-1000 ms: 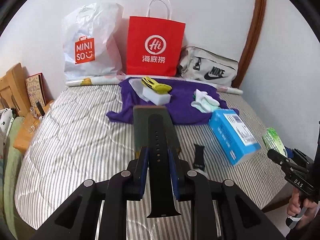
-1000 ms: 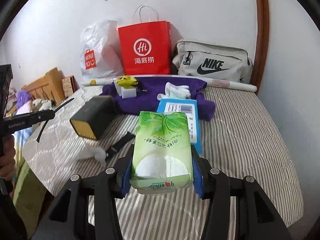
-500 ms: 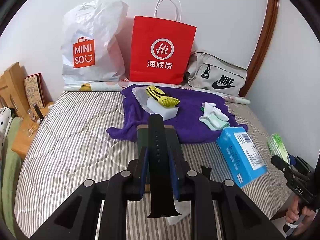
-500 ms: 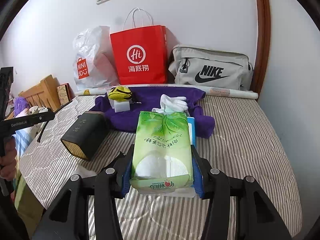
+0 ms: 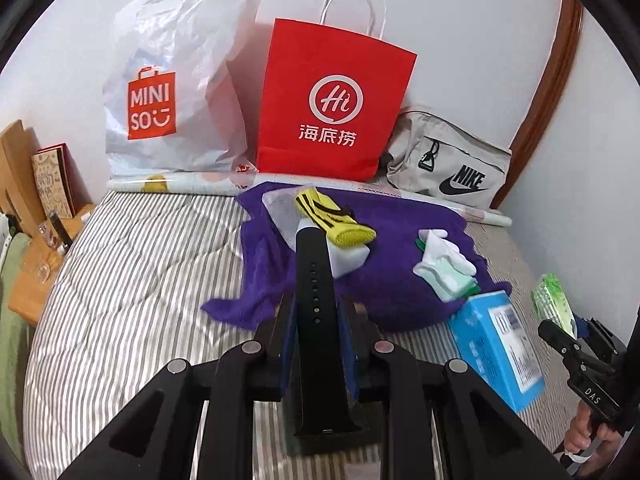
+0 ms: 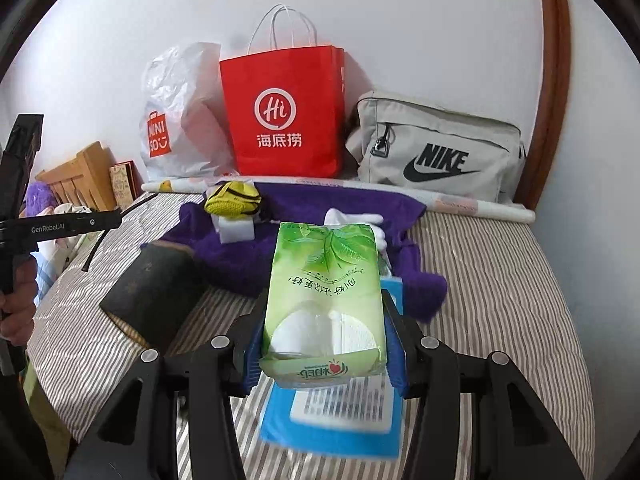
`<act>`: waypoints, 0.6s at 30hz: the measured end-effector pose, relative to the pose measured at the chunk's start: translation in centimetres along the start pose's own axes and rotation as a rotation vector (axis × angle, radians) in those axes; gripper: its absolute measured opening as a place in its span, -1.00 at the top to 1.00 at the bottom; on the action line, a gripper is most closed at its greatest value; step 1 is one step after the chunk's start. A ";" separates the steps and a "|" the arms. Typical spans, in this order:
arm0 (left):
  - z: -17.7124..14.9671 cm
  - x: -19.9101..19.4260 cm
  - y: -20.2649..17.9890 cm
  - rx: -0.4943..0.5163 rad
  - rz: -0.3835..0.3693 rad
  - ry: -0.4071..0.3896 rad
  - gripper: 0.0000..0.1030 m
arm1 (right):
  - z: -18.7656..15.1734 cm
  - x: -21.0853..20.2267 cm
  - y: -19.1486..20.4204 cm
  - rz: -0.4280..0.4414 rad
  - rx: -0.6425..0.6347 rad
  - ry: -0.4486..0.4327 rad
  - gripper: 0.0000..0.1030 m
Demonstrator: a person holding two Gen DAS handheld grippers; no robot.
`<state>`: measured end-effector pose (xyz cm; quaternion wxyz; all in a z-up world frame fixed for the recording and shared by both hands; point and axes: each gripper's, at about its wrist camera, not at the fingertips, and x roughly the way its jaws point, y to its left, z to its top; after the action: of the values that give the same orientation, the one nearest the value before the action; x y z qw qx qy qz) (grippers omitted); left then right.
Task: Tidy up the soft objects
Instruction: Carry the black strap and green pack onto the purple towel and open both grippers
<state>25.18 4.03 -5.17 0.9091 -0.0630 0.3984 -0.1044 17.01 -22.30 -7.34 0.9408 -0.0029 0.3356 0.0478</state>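
A: Left tongs (image 5: 318,320) clamped on black watch strap (image 5: 314,280), right tongs (image 6: 324,332) on green tissue pack (image 6: 324,280), both above bed (image 6: 500,280).

B: Carry level; set on purple cloth (image 5: 400,248), clear of blue box (image 5: 496,344).

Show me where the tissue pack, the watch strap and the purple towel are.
tissue pack (image 6: 324,292), right wrist view, middle of its green top face.
watch strap (image 5: 316,312), left wrist view, mid-length by the holes.
purple towel (image 5: 400,240), left wrist view, bare middle patch.
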 end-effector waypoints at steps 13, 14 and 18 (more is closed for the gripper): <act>4.1 5.2 0.3 0.004 0.024 0.024 0.62 | 4.1 6.4 -1.9 -0.001 -0.015 0.030 0.04; 4.3 5.6 0.3 0.003 0.027 0.028 0.62 | 4.3 6.9 -2.0 0.001 -0.016 0.032 0.04; 5.1 7.3 0.7 -0.010 0.026 0.047 0.62 | 5.7 9.3 -2.3 0.022 -0.029 0.048 0.04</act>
<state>33.86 3.14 -7.02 0.9005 -0.0600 0.4208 -0.0921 27.95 -23.55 -8.90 0.9317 -0.0139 0.3573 0.0631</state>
